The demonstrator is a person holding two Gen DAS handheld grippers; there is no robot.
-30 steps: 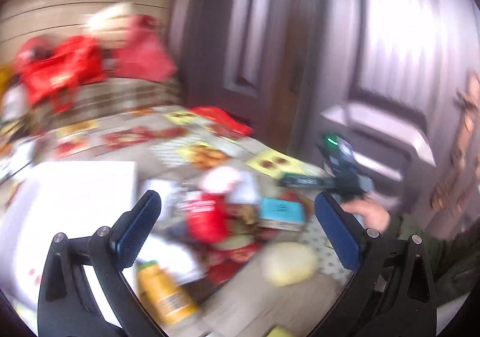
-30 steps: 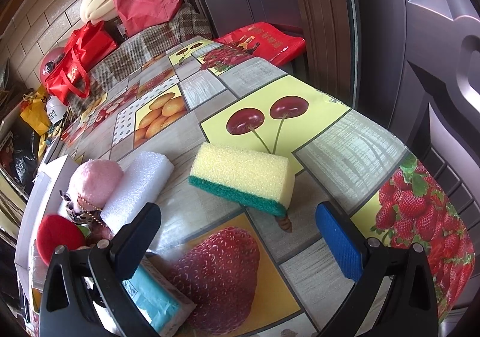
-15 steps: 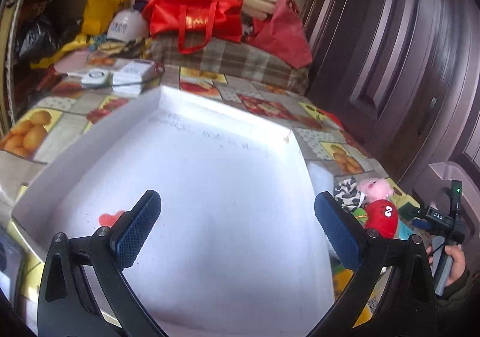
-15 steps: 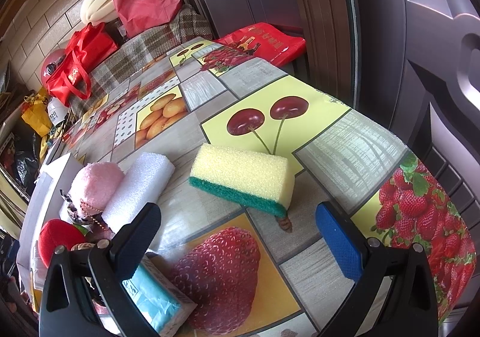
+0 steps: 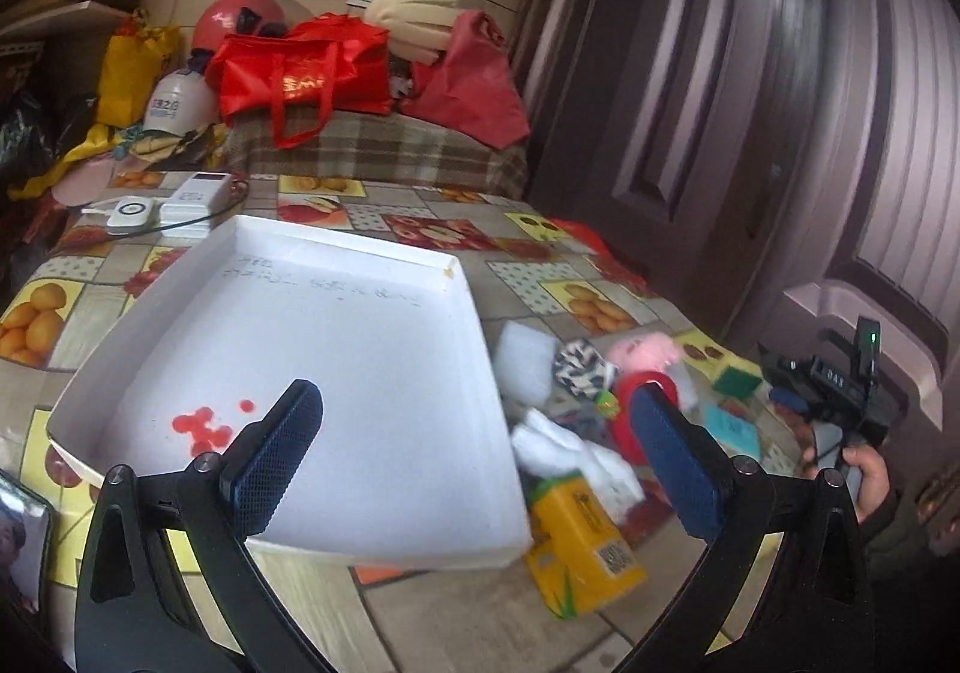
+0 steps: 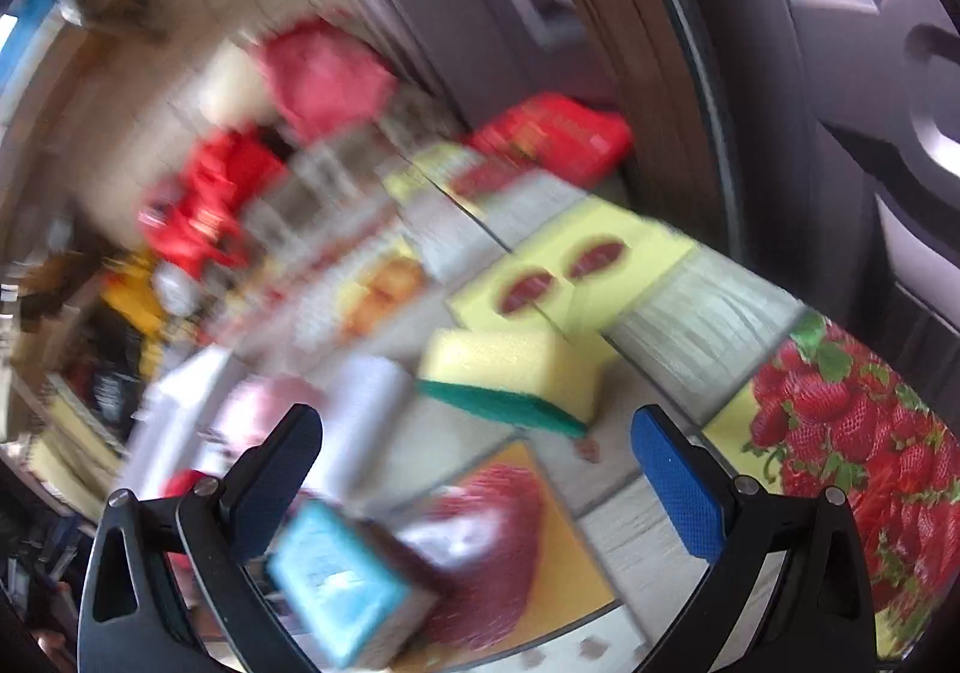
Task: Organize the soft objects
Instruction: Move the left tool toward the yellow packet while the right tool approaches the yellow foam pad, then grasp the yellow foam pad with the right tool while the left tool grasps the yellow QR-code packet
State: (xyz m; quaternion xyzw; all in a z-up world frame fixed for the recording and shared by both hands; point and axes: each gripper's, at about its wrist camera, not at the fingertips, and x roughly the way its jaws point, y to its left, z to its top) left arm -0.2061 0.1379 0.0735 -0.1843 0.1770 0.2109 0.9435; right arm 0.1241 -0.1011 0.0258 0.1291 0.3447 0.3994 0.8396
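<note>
A white shallow box (image 5: 456, 277) lies on the fruit-print tablecloth, and my left gripper (image 5: 474, 463) hovers open over its near right corner with nothing between its fingers. Right of the box sits a pile: a white foam block (image 5: 522, 355), a zebra-print toy (image 5: 576, 367), a pink plush (image 5: 642, 349), a red plush (image 5: 627, 403) and white cloth (image 5: 570, 451). In the blurred right wrist view a yellow and green sponge (image 6: 510, 373) lies ahead of my open, empty right gripper (image 6: 474, 469), with a white foam roll (image 6: 360, 403) and pink plush (image 6: 258, 415) to its left.
A yellow carton (image 5: 582, 541) lies by the box's near corner and a light blue packet (image 6: 336, 583) sits near my right gripper's left finger. Red bags (image 5: 300, 73), a helmet and clutter fill the back. Dark doors (image 5: 750, 103) stand to the right; the table edge runs along them.
The left gripper swung from the toy pile over the white box, then drifted right again. The right view, steady before, is now blurred and has tipped; the sponge has not moved on the table.
</note>
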